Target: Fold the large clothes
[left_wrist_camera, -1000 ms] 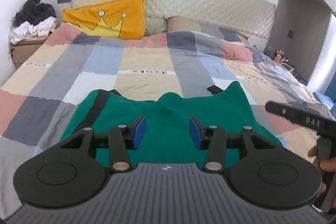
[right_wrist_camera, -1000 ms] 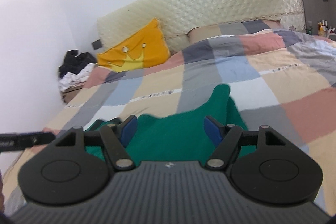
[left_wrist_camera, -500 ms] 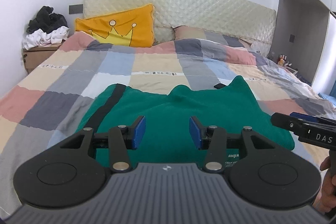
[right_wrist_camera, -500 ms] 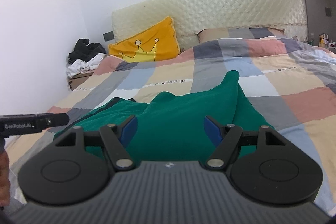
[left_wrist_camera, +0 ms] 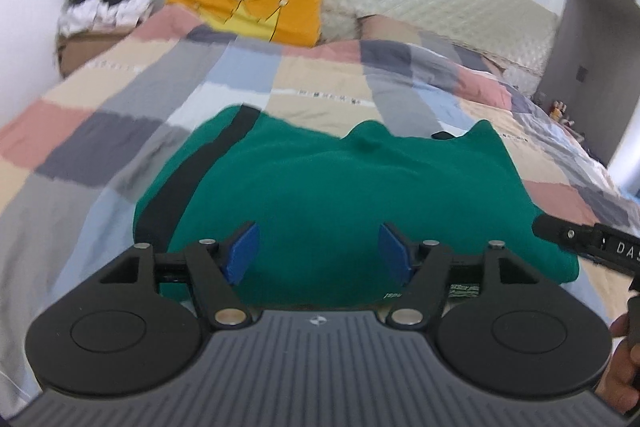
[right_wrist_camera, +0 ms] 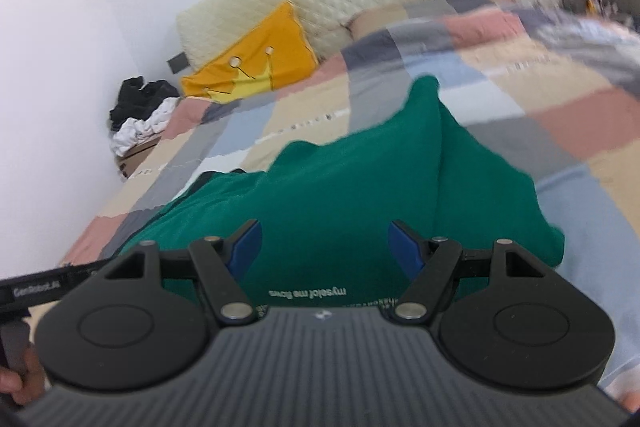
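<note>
Bed (left_wrist_camera: 120,131) under a patchwork quilt carries the green garment (left_wrist_camera: 340,195), spread flat near its foot end. Orange crown pillow (left_wrist_camera: 256,7) leans on the headboard. Left claw (left_wrist_camera: 318,255), jaws just widened, hovers over the green cloth gripping nothing; right claw (right_wrist_camera: 326,251) likewise stands wide and empty above it.

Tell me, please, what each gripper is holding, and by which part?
Nothing: left gripper and right gripper both hang open above the green garment.
</note>
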`<state>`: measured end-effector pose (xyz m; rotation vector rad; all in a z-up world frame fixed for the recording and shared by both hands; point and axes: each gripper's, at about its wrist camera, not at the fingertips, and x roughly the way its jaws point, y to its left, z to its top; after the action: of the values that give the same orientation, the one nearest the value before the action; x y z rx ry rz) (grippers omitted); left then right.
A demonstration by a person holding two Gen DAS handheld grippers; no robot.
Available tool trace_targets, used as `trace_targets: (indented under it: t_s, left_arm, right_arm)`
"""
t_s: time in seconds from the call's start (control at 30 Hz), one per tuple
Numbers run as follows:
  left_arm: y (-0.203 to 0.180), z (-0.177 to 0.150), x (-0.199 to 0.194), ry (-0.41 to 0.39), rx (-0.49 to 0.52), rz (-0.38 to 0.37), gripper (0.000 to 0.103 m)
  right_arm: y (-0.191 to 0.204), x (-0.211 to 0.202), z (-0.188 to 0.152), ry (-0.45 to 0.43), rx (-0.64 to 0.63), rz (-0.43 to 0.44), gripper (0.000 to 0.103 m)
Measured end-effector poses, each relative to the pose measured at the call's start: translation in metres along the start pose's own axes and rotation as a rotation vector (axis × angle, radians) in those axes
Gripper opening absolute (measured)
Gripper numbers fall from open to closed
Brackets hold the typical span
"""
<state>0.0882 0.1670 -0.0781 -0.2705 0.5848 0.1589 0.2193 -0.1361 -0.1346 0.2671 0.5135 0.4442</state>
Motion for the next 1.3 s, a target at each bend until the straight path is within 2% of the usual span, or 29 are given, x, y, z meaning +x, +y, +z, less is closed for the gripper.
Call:
trace_targets:
  t_s: [0.1,0.2,0.33,0.4,0.43,0.6,0.73,0.93,1.03,1.07,1.3]
  left_arm:
    - [0.01,0.001,0.007,0.022,-0.062,-0.003,0.086]
    - [0.021,-0.001,0.016,0.056,-0.132,-0.018,0.092]
    - [0.036,-0.005,0.028,0.106,-0.249,-0.074,0.092]
    - [0.046,-0.008,0.034,0.13,-0.33,-0.101,0.093]
    - [0.051,-0.009,0.037,0.139,-0.372,-0.118,0.093]
    - [0.076,-0.018,0.052,0.166,-0.58,-0.193,0.094]
    - [0.091,-0.023,0.061,0.161,-0.72,-0.231,0.096]
    - [0.106,-0.035,0.079,0.175,-0.893,-0.278,0.099]
    - [0.115,-0.047,0.097,0.219,-1.055,-0.377,0.101]
    - [0.116,-0.049,0.101,0.229,-1.082,-0.393,0.101]
    - [0.113,-0.059,0.127,0.274,-1.163,-0.407,0.1]
  right_arm:
    - [-0.012,0.005,-0.002,0.033,0.086,-0.01,0.072]
    - [-0.03,0.01,-0.005,0.074,0.218,0.025,0.072]
    - [-0.048,0.013,-0.011,0.104,0.352,0.041,0.074]
    - [-0.057,0.016,-0.014,0.117,0.424,0.061,0.09]
    - [-0.061,0.018,-0.016,0.126,0.457,0.075,0.093]
    - [-0.078,0.028,-0.03,0.184,0.651,0.132,0.092]
    - [-0.091,0.032,-0.042,0.185,0.814,0.166,0.092]
    - [-0.093,0.044,-0.05,0.194,0.923,0.179,0.093]
    - [-0.087,0.061,-0.052,0.235,0.95,0.212,0.093]
    - [-0.085,0.065,-0.055,0.249,0.966,0.226,0.093]
    - [-0.076,0.073,-0.06,0.25,0.997,0.25,0.093]
